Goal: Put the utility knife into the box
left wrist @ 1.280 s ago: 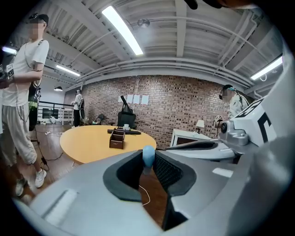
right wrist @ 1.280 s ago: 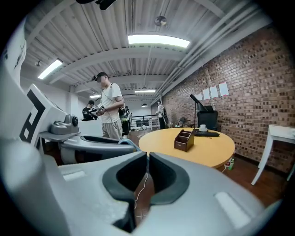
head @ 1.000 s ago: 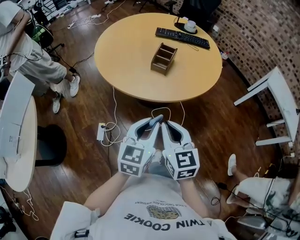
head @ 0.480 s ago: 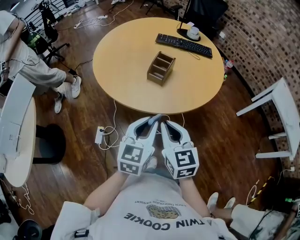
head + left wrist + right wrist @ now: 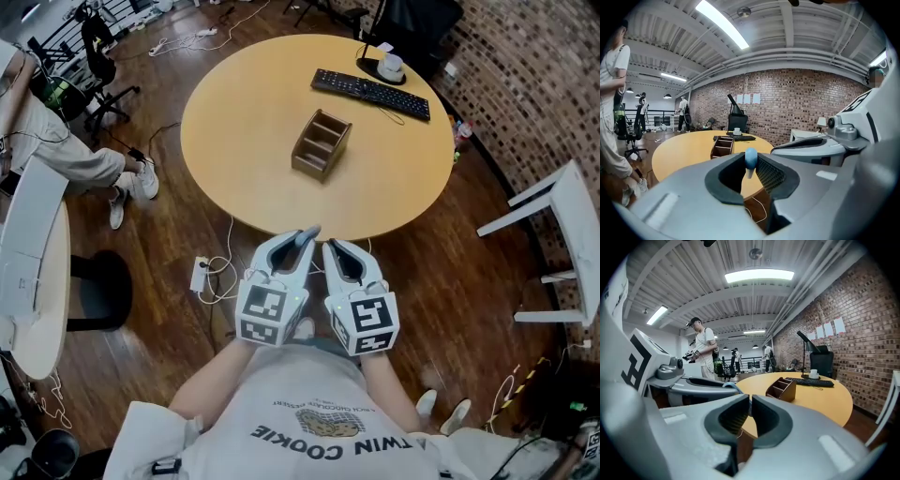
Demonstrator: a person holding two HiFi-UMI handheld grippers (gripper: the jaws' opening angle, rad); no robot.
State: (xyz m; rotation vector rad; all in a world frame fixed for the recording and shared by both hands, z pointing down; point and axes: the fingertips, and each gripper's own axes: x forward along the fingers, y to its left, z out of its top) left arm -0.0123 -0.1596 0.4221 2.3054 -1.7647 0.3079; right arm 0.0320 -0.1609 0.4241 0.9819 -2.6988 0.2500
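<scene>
Head view shows the round wooden surface (image 5: 244,141) lying nearer the person than a second ago. Both hands have been carried toward it side by side, and its near edge now lies just beyond the tips. A black keyboard (image 5: 370,94) lies at its far side. The brown compartmented box (image 5: 322,145) stands near the middle, well apart from both tools. The left tongs (image 5: 298,246) pinch the utility knife (image 5: 750,157) (only its blue end shows between the pads, in the left gripper view) — so the knife hangs in the air short of the surface, not yet over the box. The right tongs (image 5: 330,249) are pressed together on nothing. By my reading, the carry is under way — reaching out over the box and letting go into a compartment is what remains.
</scene>
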